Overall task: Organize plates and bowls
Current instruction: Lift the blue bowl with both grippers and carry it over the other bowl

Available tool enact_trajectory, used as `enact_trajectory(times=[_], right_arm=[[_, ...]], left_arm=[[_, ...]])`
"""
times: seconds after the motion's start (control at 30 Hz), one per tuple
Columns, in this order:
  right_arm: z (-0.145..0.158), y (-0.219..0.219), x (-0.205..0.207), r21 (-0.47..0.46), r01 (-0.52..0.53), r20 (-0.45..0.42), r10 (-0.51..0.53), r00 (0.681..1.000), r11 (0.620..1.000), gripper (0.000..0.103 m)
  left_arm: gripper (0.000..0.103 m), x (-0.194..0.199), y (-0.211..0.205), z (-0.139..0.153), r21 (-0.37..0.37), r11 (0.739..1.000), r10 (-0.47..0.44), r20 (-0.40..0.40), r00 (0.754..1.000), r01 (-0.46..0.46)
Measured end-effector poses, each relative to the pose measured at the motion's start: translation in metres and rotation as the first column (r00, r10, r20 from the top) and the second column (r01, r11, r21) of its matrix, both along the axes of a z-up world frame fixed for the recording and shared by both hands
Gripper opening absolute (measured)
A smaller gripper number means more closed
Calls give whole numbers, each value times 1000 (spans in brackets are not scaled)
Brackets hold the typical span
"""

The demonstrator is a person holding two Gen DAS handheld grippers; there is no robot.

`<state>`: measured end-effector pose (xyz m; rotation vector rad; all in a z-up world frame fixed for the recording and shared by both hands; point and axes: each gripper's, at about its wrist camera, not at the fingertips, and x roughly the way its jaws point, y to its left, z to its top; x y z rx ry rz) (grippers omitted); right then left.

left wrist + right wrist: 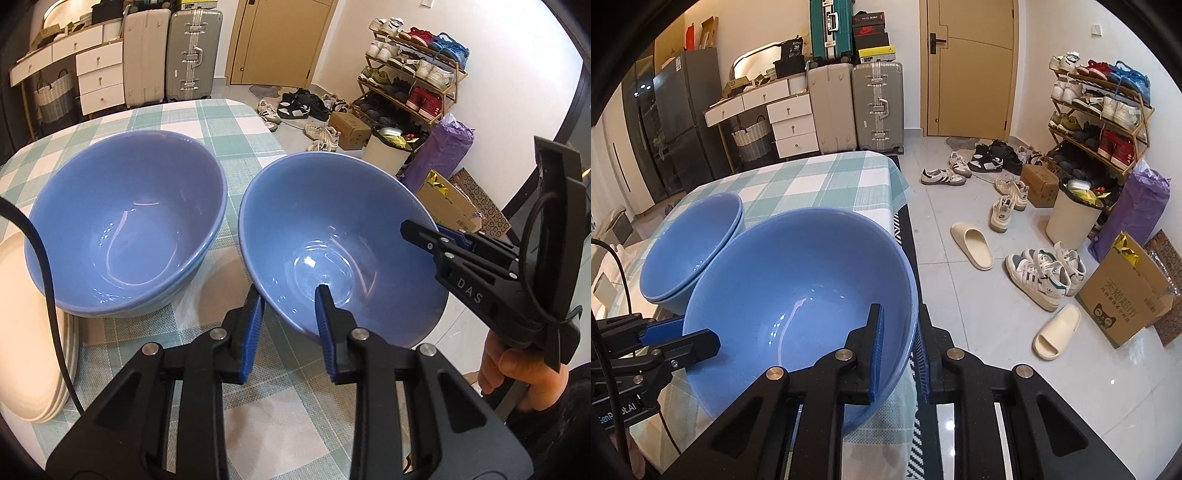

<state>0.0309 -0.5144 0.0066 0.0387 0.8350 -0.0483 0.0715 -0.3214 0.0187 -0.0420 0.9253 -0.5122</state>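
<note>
Evidently both grippers pinched the near blue bowl (332, 240) at frame centre, the left gripper (290, 325) clamping its near rim and the right gripper (899, 354) its right rim, presumably for nesting it into the stacked bowls (125, 221) at left, beside the cream plates (22, 325).

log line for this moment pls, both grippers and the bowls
left gripper: shut on near bowl rim | right gripper: shut on same rim | far bowl stack: on table
</note>
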Motion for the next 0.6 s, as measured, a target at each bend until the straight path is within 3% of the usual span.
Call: enact_trajectory(times=[0.6], right_arm=[[41, 8, -37, -31, 25, 71, -23, 997, 999, 17]], left_arm=[[25, -30, 17, 34, -35, 999, -30, 64, 998, 33]])
